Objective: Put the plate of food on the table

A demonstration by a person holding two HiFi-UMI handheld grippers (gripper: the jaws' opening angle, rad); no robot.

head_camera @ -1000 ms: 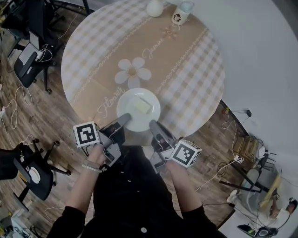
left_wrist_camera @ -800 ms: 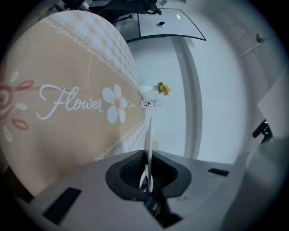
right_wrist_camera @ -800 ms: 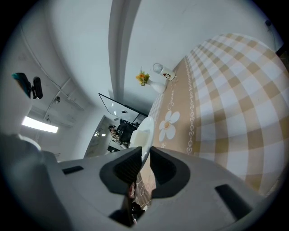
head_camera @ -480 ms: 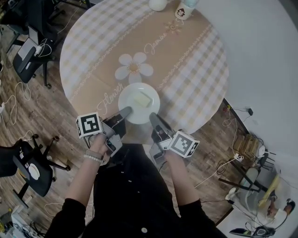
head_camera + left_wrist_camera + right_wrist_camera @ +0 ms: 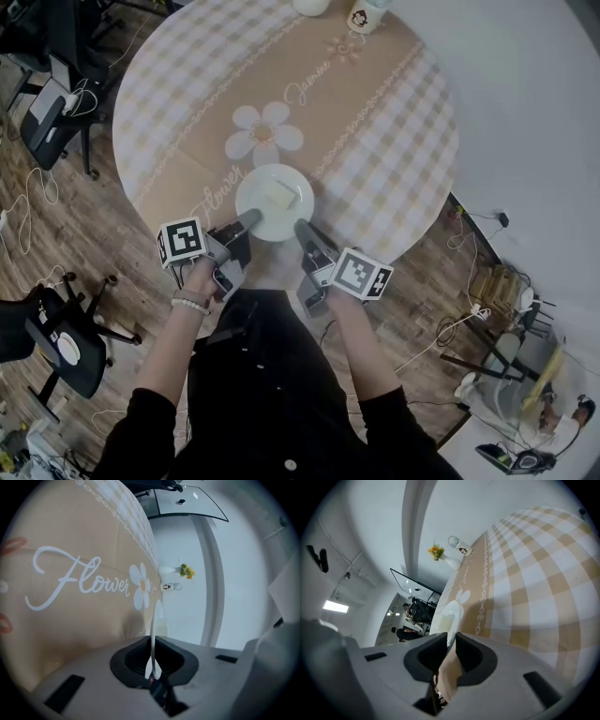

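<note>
Now: the plate (image 5: 275,202), carrying a pale slab of food (image 5: 279,195), is over the near part of the round table (image 5: 394,122), just this side of the daisy print (image 5: 263,134). The vase (image 5: 311,5) and mug (image 5: 361,17) stand well apart at the far edge.

The hold is two-sided, with the left gripper (image 5: 249,219) on the near-left rim and the right gripper (image 5: 301,226) on the near-right rim. Judgement: opposed grips keep the plate level, so the food does not slide.

Left gripper view: the rim shows edge-on and runs straight into the dark pads (image 5: 133,660), which are clamped on it with no gap showing. Right gripper view: the pads (image 5: 425,654) are nearly together, pinching the thin rim.

The plate is very close to the cloth. I cannot tell whether its base touches yet. Judgement: the placement is nearly done and the release is not yet made.
</note>
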